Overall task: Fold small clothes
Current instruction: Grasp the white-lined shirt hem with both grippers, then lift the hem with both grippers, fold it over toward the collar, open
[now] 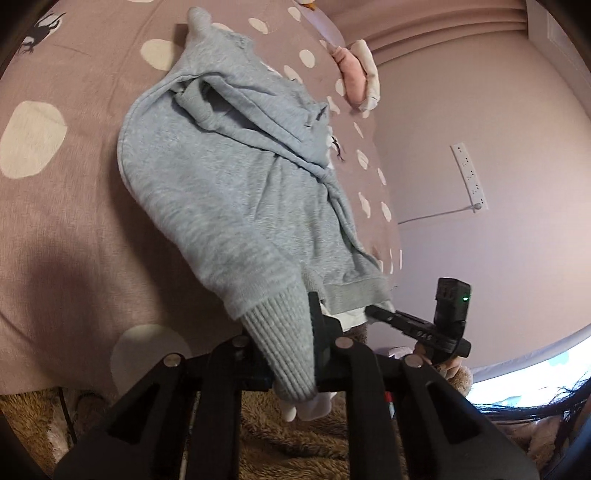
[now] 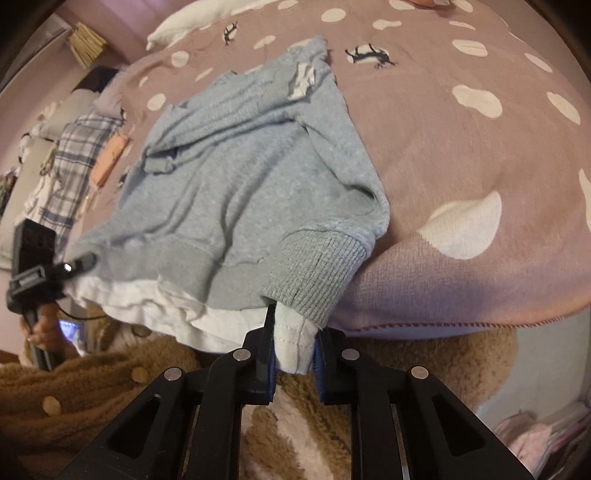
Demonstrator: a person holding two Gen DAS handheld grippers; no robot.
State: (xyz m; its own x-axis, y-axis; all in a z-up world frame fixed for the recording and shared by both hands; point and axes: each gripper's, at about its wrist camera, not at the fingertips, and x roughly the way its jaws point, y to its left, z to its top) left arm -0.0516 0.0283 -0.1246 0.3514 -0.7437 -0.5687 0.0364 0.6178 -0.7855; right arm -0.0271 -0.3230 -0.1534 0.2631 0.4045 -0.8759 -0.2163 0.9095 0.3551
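Note:
A small grey sweatshirt [image 1: 221, 177] with a white layer under its hem lies rumpled on a mauve spotted bedspread [image 1: 74, 221], its bottom edge hanging over the near edge. My left gripper [image 1: 299, 347] is shut on a ribbed grey sleeve cuff [image 1: 280, 343]. In the right wrist view the sweatshirt [image 2: 240, 166] fills the middle. There my right gripper [image 2: 293, 354] is shut on the white inner cuff [image 2: 290, 339] that sticks out of the other ribbed grey cuff [image 2: 314, 266]. The left gripper [image 2: 83, 263] shows at the garment's lower left corner, and the right gripper [image 1: 373, 312] at its hem.
A pink and white cloth [image 1: 356, 74] lies at the bed's far edge, and a socket strip [image 1: 469, 177] is on the wall. A plaid cloth [image 2: 70, 158] and a white pillow [image 2: 192, 22] lie further up the bed. A brown fleecy garment [image 2: 110, 369] is just below both grippers.

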